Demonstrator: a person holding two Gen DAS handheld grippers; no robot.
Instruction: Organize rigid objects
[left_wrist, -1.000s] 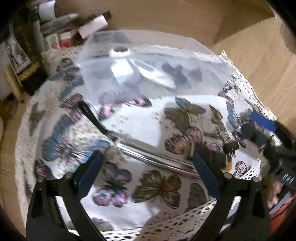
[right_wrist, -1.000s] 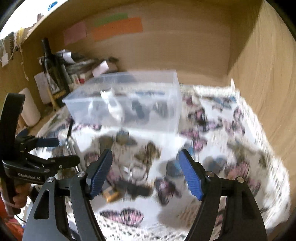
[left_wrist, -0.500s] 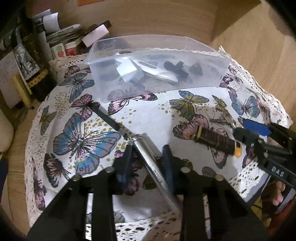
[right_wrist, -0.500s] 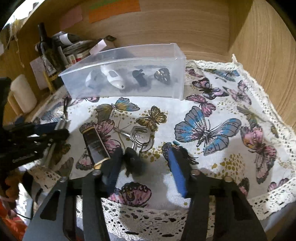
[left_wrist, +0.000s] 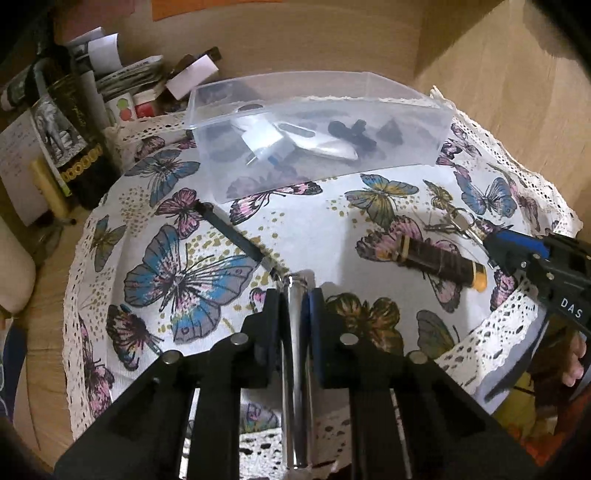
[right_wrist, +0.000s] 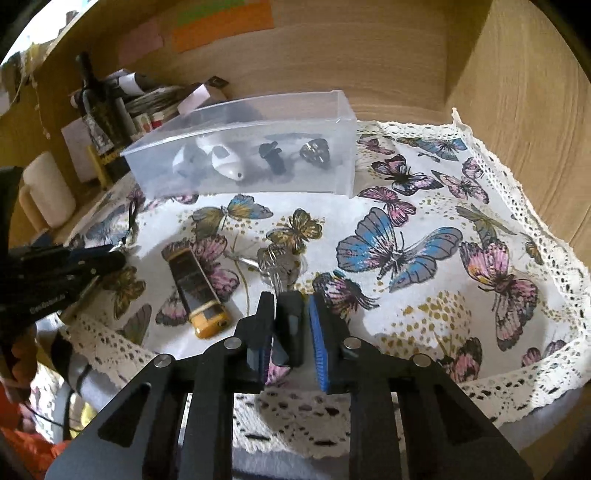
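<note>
My left gripper (left_wrist: 294, 306) is shut on the shiny metal handle of a long tool (left_wrist: 295, 354) whose thin black end (left_wrist: 229, 232) still lies on the butterfly cloth. My right gripper (right_wrist: 290, 314) is shut on a small black key fob (right_wrist: 290, 332) attached to a bunch of keys (right_wrist: 277, 264) on the cloth. A clear plastic box (left_wrist: 317, 136) (right_wrist: 243, 147) stands at the back and holds a white plug, a white oval piece and black small parts. A brown-and-orange lighter (right_wrist: 197, 288) (left_wrist: 436, 260) lies between the grippers.
A dark bottle (left_wrist: 70, 122), papers and small jars stand at the back left beside the cloth. Wooden walls (right_wrist: 517, 92) close the back and right. The cloth's lace edge (right_wrist: 535, 376) hangs over the table's front.
Both grippers closed: the left one onto the metal tool handle, the right one onto the black key fob. Both moved slightly forward and lower toward the cloth.
</note>
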